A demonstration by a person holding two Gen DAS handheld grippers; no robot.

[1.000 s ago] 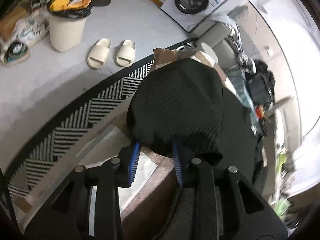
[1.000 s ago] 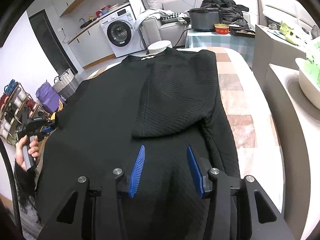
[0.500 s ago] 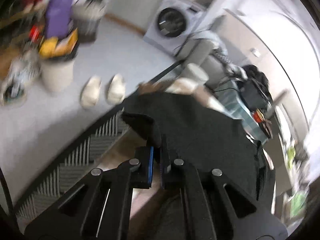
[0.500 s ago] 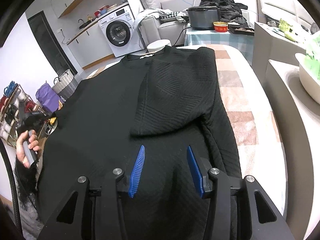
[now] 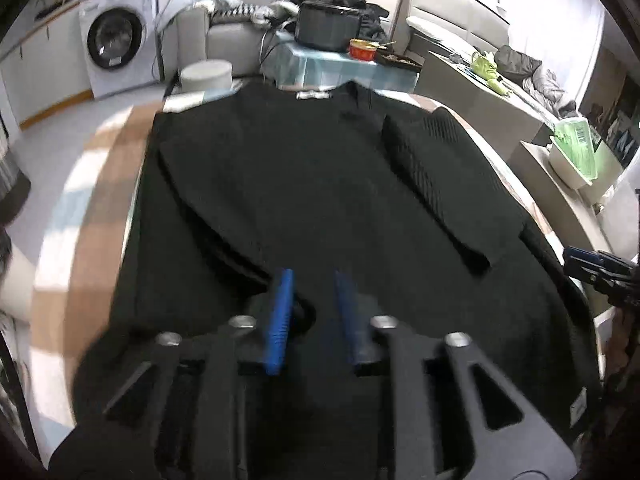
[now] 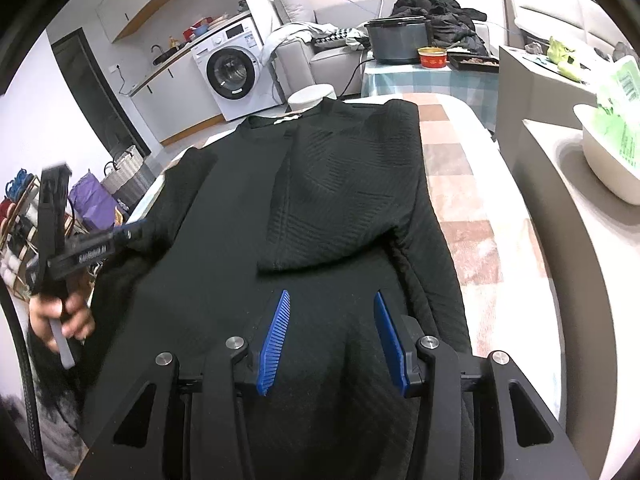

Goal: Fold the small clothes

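A black knit sweater [image 5: 304, 184] lies flat on the table, collar at the far end; it also shows in the right wrist view [image 6: 240, 216]. Its right sleeve [image 6: 344, 200] is folded over the body. Its left sleeve [image 5: 224, 216] now lies folded over the body too. My left gripper [image 5: 314, 280] is open just above the sweater, with the sleeve cuff beside its left finger. It also shows in the right wrist view [image 6: 128, 232] at the sweater's left edge. My right gripper [image 6: 330, 300] is open and empty above the sweater's lower part.
A washing machine [image 6: 232, 72] stands at the back left. A side table holds a dark pot [image 6: 400, 38] and a red bowl [image 6: 432, 56]. A white basin with green bags [image 6: 612, 160] sits on a counter to the right. A white stool [image 5: 206, 74] stands past the collar.
My left gripper closed on the left sleeve, swung it from the table's left side over the sweater's body, and has opened. My right gripper stayed still.
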